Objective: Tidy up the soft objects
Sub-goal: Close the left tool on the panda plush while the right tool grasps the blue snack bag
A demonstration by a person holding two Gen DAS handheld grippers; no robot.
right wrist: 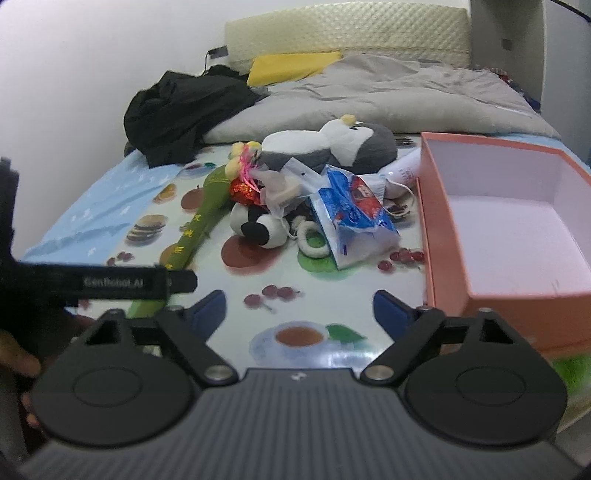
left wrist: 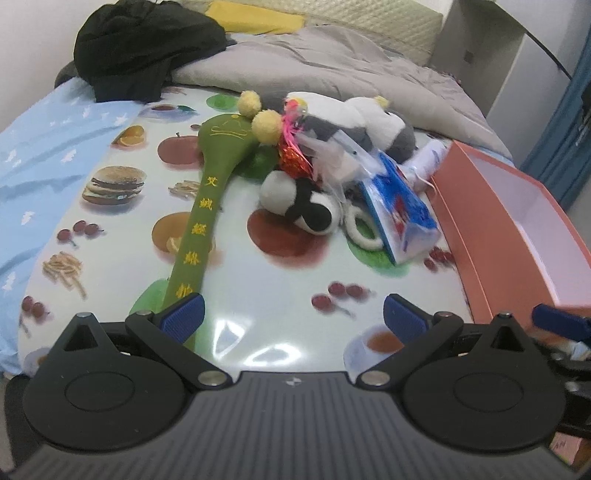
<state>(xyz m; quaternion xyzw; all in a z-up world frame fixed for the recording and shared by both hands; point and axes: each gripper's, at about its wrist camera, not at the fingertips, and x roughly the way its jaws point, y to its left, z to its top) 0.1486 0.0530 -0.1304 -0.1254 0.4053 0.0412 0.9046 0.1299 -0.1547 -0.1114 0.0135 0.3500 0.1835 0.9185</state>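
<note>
Both grippers hang low over a glossy tablecloth printed with burgers, cherries, apples and a teacup, which is laid across a bed. Left gripper: jaws spread wide, nothing between them, only the tail of a long green stuffed toy running under the left pad. Right gripper: jaws also apart and empty, over the teacup print.

Take the orange box as the landmark. It sits open and bare inside at the right edge of the cloth. Just left of it lies a heap of soft things: a blue and white plastic pack nearest the box, a small black and white plush further left with a white fluffy ring between them, and a bigger grey and white plush behind. The green toy lies furthest left of the box, with yellow pompoms at its far end.

Beyond the box and heap are a rumpled grey quilt, a black garment, a yellow pillow and a cream padded headboard against a white wall
</note>
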